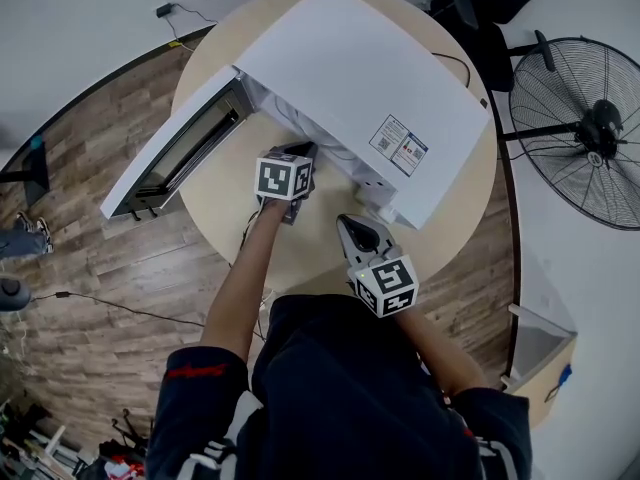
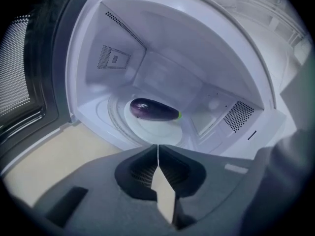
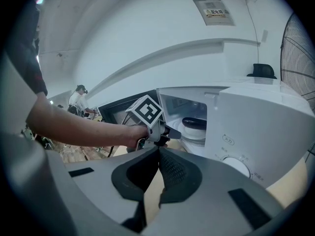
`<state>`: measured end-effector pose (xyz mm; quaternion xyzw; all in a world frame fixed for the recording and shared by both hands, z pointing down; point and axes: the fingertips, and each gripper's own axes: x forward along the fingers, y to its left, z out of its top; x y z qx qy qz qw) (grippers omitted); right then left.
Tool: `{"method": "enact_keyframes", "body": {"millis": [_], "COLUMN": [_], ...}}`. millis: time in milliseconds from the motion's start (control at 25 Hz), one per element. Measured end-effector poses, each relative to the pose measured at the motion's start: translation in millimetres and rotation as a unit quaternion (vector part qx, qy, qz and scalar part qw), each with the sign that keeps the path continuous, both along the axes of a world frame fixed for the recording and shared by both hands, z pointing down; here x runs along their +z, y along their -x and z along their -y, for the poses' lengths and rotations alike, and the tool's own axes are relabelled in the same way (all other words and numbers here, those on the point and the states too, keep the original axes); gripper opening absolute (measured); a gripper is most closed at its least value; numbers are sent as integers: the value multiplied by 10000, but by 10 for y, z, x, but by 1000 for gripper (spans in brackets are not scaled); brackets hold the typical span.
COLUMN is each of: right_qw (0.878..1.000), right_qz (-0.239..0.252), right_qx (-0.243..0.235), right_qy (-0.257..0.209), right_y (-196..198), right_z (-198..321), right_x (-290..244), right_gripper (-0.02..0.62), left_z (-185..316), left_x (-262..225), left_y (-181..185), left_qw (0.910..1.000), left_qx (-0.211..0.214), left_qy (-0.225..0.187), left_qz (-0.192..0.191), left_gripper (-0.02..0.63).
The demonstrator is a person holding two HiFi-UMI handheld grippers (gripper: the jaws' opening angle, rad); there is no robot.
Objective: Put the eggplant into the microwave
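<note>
A dark purple eggplant [image 2: 153, 109] lies on the white plate [image 2: 152, 129] inside the open white microwave [image 2: 162, 68]. My left gripper [image 2: 158, 149] is shut and empty, just outside the opening and pointing at the eggplant. In the head view the left gripper [image 1: 300, 152] sits at the mouth of the microwave [image 1: 370, 78]. My right gripper [image 1: 352, 226] is nearer the person, in front of the control panel. The right gripper [image 3: 158, 149] has its tips together with nothing between them. From that side, the eggplant [image 3: 194, 123] shows through the opening.
The microwave door [image 1: 170, 153] swings out to the left over the round wooden table [image 1: 290, 248]. A standing fan [image 1: 590, 133] is on the floor to the right. A white cabinet corner [image 1: 540, 343] stands at the lower right. People are in the room's background [image 3: 78, 102].
</note>
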<state>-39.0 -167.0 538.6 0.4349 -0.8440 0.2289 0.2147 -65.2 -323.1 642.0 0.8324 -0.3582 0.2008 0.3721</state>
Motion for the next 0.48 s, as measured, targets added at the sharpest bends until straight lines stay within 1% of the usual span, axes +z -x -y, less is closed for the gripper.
{"method": "enact_keyframes", "body": {"millis": [280, 480], "right_qw": [9997, 9992], "right_qz": [44, 121], "right_qx": [-148, -175], "right_qy": [-180, -349], "right_y": [69, 75], "right_z": [40, 73], "right_x": [-114, -244], "right_gripper": [11, 11], "left_z": [-191, -427], "left_x": [-166, -382], "left_y": [136, 311], "left_qw": [9999, 9993], "left_qx": [19, -165], "left_qy": [-111, -348], "left_qz": [-54, -25], "left_gripper": [18, 17]}}
